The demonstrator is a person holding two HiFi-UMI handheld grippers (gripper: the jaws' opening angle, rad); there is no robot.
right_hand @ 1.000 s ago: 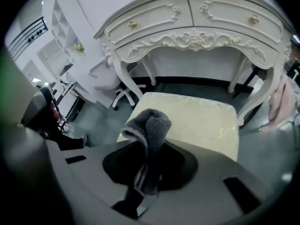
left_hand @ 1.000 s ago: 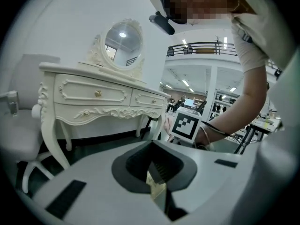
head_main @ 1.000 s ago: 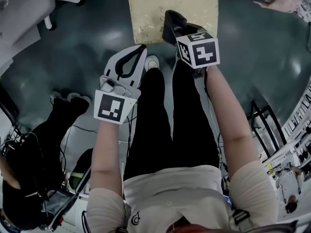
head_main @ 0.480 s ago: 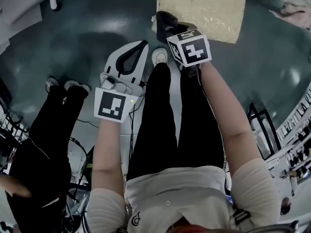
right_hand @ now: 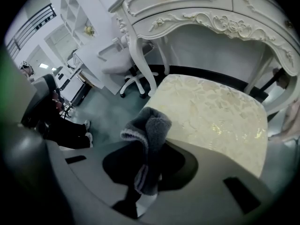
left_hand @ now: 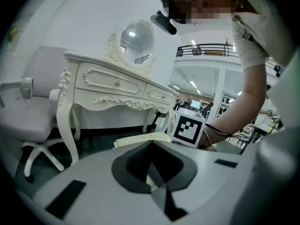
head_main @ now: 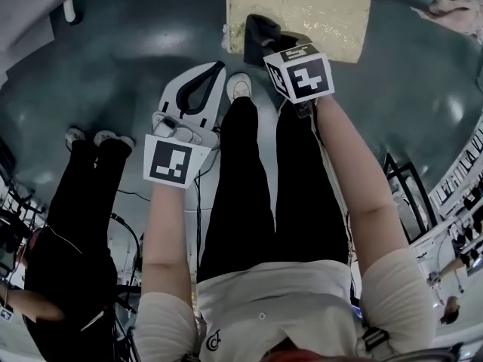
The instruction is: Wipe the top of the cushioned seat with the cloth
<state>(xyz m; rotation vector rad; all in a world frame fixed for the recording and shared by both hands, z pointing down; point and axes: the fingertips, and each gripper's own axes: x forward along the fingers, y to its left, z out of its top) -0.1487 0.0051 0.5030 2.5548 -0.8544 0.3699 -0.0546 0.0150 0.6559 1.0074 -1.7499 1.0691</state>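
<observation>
A cream, leaf-patterned cushioned seat (right_hand: 215,116) stands on the glossy dark-green floor (head_main: 128,59) in front of an ornate white dressing table (right_hand: 197,13). The right gripper (right_hand: 152,149) has its fingers clenched on a bunched dark grey fuzzy cloth (right_hand: 152,125) at the seat's near edge. The left gripper (left_hand: 152,146) is off to the side, fingers closed together on nothing

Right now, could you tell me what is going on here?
A person holds a gripper in each hand, standing before the cushioned seat. The right gripper is shut on the dark cloth, poised at the seat's near edge; contact is unclear. The left gripper is shut on nothing, above the floor.
</observation>
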